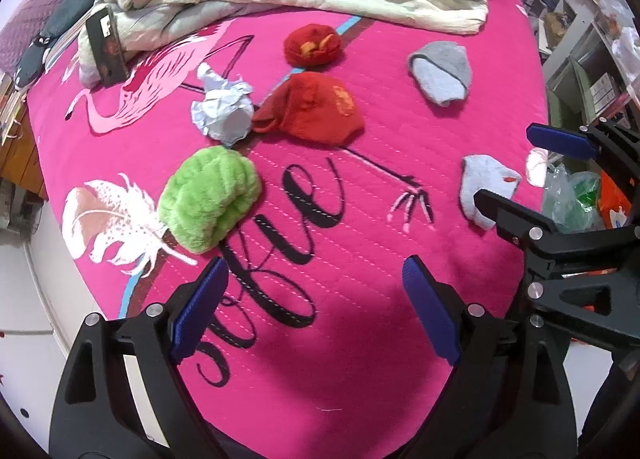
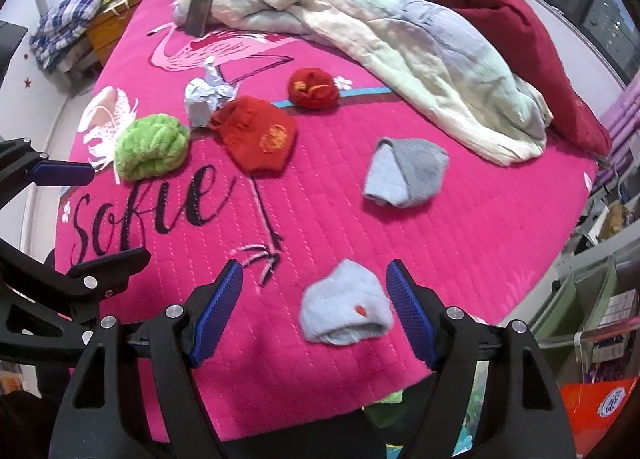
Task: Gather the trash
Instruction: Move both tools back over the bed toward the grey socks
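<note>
A crumpled ball of pale blue-white paper (image 1: pixel 222 109) lies on the pink bedspread (image 1: pixel 360 319), touching a red sock (image 1: pixel 316 109); it also shows in the right wrist view (image 2: pixel 206 97). My left gripper (image 1: pixel 316 307) is open and empty, low over the bed's near part, short of a green fuzzy sock (image 1: pixel 210 197). My right gripper (image 2: pixel 314 309) is open and empty, hovering just in front of a light blue sock (image 2: pixel 346 309). The right gripper also shows in the left wrist view (image 1: pixel 524 167).
On the bedspread lie a rolled red sock (image 2: pixel 314 87) and a grey-blue sock (image 2: pixel 406 171). A rumpled duvet (image 2: pixel 400 39), a dark red pillow (image 2: pixel 520 43) and a black box (image 2: pixel 202 3) lie at the bed's far end. Plastic bags (image 1: pixel 580 199) sit beside the bed; shelves (image 1: pixel 580 39) beyond.
</note>
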Demonstrator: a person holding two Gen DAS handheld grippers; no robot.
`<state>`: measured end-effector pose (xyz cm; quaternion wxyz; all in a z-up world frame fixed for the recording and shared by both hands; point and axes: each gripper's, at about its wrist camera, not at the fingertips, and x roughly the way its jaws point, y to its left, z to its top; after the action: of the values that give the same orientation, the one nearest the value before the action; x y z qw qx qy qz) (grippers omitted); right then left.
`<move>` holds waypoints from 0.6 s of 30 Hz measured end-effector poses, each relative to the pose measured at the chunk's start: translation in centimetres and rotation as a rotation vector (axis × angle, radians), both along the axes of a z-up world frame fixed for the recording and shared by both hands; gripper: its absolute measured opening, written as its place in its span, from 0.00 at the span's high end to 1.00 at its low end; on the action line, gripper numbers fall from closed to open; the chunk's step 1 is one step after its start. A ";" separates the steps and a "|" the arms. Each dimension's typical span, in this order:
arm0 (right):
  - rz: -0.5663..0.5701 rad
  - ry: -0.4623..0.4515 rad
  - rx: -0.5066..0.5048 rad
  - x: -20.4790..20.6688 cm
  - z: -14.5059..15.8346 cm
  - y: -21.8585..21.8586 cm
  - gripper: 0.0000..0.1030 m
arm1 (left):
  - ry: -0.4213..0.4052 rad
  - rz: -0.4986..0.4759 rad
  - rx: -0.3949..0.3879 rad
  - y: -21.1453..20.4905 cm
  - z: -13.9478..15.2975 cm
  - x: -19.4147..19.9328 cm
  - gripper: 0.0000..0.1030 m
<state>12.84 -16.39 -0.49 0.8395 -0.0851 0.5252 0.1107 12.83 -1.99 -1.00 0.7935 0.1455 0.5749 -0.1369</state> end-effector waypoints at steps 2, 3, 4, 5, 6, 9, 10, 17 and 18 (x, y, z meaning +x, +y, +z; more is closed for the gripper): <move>0.008 0.002 0.000 0.3 0.0 0.4 0.31 | -0.003 0.002 0.004 0.4 -0.1 0.2 0.16; 0.013 0.003 0.000 0.6 0.0 0.6 0.31 | -0.004 0.004 0.006 0.6 -0.1 0.2 0.16; 0.015 0.002 -0.002 0.8 -0.1 0.7 0.31 | -0.003 0.008 0.007 0.9 -0.2 0.4 0.16; 0.017 0.002 -0.002 1.1 -0.1 0.9 0.31 | 0.001 0.013 0.007 1.2 -0.3 0.5 0.16; 0.019 0.004 0.000 1.3 -0.1 1.0 0.31 | 0.005 0.019 0.005 1.6 -0.4 0.7 0.16; 0.028 0.008 0.013 2.0 -0.3 1.6 0.31 | 0.013 0.045 0.001 2.6 -0.7 1.3 0.16; 0.030 0.010 0.016 2.3 -0.4 1.7 0.31 | 0.016 0.051 0.001 2.8 -0.8 1.5 0.16; 0.040 0.021 0.028 3.7 -0.7 3.0 0.31 | 0.021 0.055 -0.002 3.7 -1.3 2.5 0.16; 0.041 0.023 0.027 3.8 -0.7 3.1 0.31 | 0.027 0.056 0.003 3.9 -1.5 2.7 0.16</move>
<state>16.68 -13.28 -1.23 0.8320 -0.0832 0.5313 0.1362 15.53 1.86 -2.53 0.7889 0.1286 0.5896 -0.1157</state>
